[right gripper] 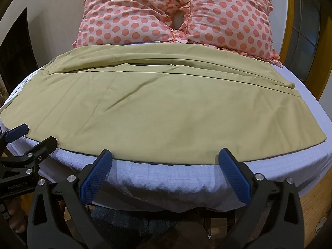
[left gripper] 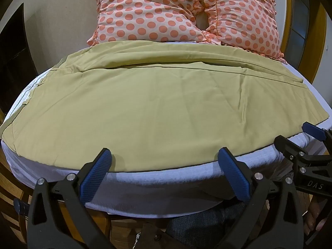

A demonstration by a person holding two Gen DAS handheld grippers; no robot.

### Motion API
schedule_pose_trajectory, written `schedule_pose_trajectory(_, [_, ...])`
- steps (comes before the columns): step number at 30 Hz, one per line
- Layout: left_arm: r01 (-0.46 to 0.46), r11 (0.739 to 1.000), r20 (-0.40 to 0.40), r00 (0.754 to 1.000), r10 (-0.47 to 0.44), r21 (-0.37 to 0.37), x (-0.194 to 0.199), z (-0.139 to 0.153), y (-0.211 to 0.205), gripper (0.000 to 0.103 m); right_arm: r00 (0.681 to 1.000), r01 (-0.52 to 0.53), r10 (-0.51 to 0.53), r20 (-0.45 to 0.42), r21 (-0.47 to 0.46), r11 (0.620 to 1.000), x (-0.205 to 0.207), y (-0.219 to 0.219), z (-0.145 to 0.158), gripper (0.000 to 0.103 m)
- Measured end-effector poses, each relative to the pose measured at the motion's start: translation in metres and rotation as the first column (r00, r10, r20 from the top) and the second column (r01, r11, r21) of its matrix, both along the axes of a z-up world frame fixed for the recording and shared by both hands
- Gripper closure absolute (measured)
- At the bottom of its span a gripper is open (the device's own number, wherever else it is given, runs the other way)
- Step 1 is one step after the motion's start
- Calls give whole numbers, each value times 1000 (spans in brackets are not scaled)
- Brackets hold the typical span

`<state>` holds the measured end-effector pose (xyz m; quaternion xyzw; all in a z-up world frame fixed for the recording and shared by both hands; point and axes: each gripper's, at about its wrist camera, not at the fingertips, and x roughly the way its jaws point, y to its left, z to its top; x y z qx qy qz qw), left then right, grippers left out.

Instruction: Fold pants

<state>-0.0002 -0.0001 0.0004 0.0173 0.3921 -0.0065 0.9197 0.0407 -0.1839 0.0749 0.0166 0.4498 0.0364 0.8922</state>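
Note:
Khaki pants (left gripper: 157, 112) lie flat across the bed, waistband at the left, leg hems at the right, one leg laid over the other. They also fill the right wrist view (right gripper: 145, 112). My left gripper (left gripper: 165, 154) is open and empty, hovering at the pants' near edge. My right gripper (right gripper: 166, 155) is open and empty at the same near edge, further right. The right gripper shows in the left wrist view (left gripper: 298, 137). The left gripper shows at the left of the right wrist view (right gripper: 33, 137).
The bed has a white sheet (left gripper: 170, 186) with its near edge just below the grippers. Two pink polka-dot pillows (left gripper: 149, 12) (left gripper: 244, 20) lie behind the pants. A wooden frame (right gripper: 315, 195) sits at the right.

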Motion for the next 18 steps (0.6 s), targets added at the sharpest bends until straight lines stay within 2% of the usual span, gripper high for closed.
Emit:
schedule_pose_trajectory(15, [0,1000,1,1000,0,0,0,0,0,2,1000,-1,1,3,-1,1000,-3,4,-4,1])
schedule_pose_trajectory(18, [6,1000,-2,1000,-6,3,0,0,0,2,999,-35,35,-2,2,999,-2,4,-5,1])
